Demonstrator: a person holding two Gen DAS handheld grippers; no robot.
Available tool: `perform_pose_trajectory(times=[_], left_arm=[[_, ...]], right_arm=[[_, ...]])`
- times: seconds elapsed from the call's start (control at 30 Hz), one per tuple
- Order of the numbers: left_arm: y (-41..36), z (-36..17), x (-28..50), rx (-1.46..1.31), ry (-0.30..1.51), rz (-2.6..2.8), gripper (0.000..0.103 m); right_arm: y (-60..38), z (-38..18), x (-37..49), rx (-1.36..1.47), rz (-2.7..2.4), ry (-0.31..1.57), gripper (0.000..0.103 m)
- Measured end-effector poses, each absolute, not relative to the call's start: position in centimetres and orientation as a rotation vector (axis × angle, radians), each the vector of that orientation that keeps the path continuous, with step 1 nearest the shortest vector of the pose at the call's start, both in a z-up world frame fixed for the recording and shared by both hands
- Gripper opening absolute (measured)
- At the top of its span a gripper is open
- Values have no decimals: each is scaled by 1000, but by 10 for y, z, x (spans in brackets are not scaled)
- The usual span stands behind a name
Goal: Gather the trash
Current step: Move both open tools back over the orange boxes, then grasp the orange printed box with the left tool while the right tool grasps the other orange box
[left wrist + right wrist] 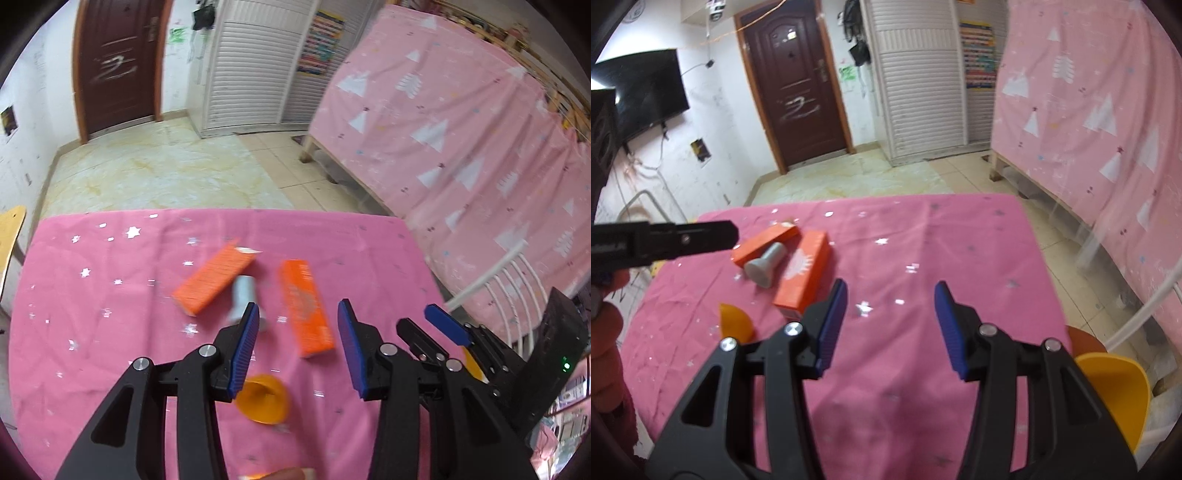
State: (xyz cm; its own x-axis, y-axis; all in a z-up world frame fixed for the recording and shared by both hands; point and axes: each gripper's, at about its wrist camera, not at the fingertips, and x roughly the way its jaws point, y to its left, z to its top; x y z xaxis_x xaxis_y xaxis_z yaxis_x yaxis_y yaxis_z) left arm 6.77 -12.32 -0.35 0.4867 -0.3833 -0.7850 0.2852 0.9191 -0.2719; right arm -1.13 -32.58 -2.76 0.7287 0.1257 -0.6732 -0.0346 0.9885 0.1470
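Two orange boxes lie on the pink tablecloth (pixel 110 332): one to the left (pixel 214 279), one to the right (pixel 306 308). A pale grey tube (pixel 245 299) lies between them. An orange round piece (pixel 263 400) lies nearer me. My left gripper (pixel 297 321) is open and empty, above the cloth just short of the right box. The right gripper (pixel 436 321) shows at its right. In the right wrist view my right gripper (pixel 890 299) is open and empty over bare cloth (pixel 923 240), right of the boxes (pixel 803 275) (pixel 764 245), tube (pixel 764 264) and orange piece (pixel 735 321). The left gripper (pixel 731 229) reaches in from the left.
A bed with a pink patterned sheet (pixel 461 147) stands at the right. A white chair back (pixel 509 273) and a yellow chair seat (pixel 1115 391) sit by the table's right side. A brown door (pixel 798 92), white louvred wardrobe (pixel 919 81) and tiled floor lie beyond.
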Motion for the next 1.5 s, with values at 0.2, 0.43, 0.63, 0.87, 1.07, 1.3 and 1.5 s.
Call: perform_pose_trajectory(times=[0.2,0.43,0.63,0.87,1.07,1.3,1.5], left_arm=[[-91,-20,89,-137,1005,-354,36],[-76,-40,108,-147,1040,-306,36],[-74,-59,123,-123,1080,-286,36],[-81,-68,131,-85,1081,-303,36],[-86,-68,130,-62,1065,-316,30],[-90,-68,124,-47,1053,-351,19],[-82,-65,117,-68,1037,-359,17]], right_arm=[[-299,-30,3,94,130,772,47],[-278,-35,18,65,173,802,47],[-268,-41,27,46,193,826,47],[-264,-44,36,42,201,845,47],[-259,-49,43,34,209,864,47],[-258,-55,48,35,199,889,47],[-260,-60,45,43,197,904,35]])
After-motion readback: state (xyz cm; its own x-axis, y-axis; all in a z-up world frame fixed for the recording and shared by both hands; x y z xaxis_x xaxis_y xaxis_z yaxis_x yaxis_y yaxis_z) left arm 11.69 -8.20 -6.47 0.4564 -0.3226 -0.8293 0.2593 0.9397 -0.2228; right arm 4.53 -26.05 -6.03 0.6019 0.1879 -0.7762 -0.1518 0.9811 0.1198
